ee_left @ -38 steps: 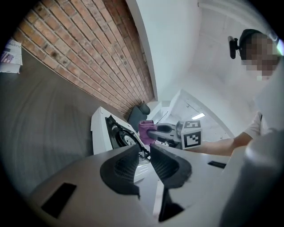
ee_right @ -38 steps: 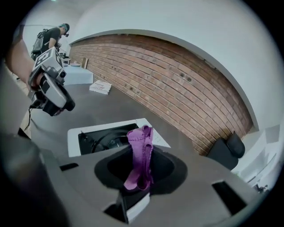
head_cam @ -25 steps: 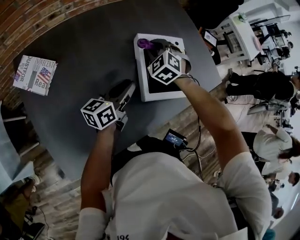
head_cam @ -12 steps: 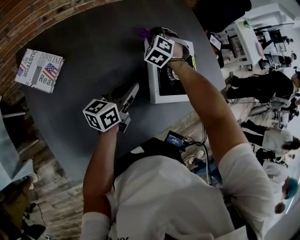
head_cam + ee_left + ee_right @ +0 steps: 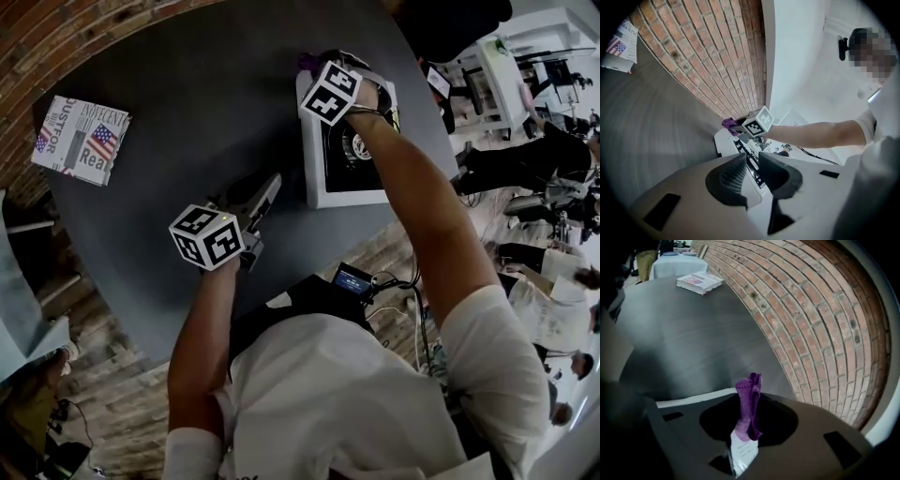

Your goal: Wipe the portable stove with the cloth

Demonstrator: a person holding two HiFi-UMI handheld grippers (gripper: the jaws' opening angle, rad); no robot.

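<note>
While the right tongs (image 5: 746,433) squeeze the purple cloth (image 5: 749,399) at the far left corner of the portable stove (image 5: 315,183), which stretches back toward the person along the worktop's (image 5: 187,112) right edge, the left tongs (image 5: 752,164) hang spread apart with nothing in them, farther off.

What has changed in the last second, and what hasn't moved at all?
The right gripper, shut on the purple cloth, slid away from the person toward the portable stove's far edge, uncovering the burner. The left gripper stayed open and empty over the table.
</note>
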